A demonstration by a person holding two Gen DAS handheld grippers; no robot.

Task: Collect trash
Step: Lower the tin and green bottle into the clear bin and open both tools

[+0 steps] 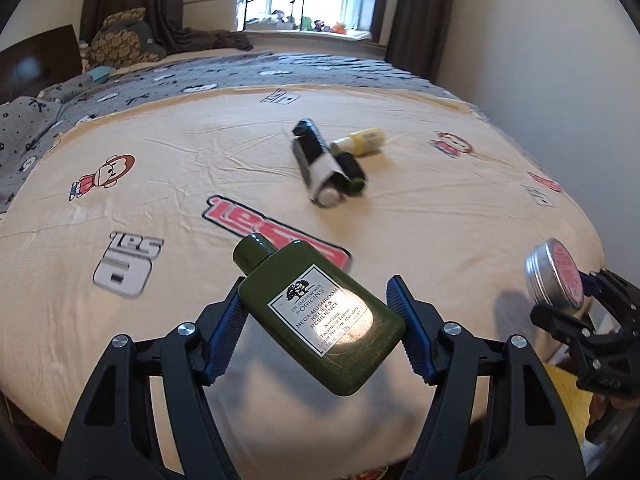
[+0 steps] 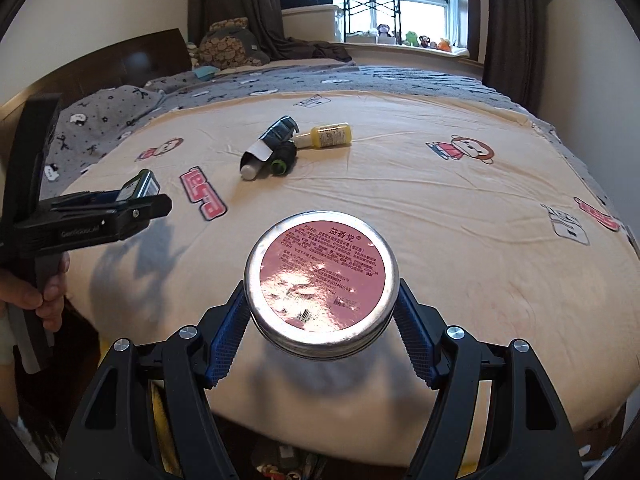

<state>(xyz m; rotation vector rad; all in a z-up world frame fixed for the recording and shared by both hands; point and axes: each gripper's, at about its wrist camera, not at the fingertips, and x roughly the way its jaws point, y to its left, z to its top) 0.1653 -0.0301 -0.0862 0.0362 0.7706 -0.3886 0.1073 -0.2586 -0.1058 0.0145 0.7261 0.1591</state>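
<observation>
Our left hand-held gripper [image 1: 320, 328] pinches a dark green flat lotion bottle [image 1: 320, 316], the right hand-held gripper [image 2: 320, 320] a round pink-labelled metal tin [image 2: 322, 286], both lifted above the cream printed bed [image 2: 460, 240]; we judge carrying them to a bin comes next.

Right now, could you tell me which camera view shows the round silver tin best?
The right wrist view: the round silver tin sits centred between the right gripper's blue pads, its pink label facing the camera. In the left wrist view the tin appears only at the right edge, seen obliquely and slightly blurred.
</observation>
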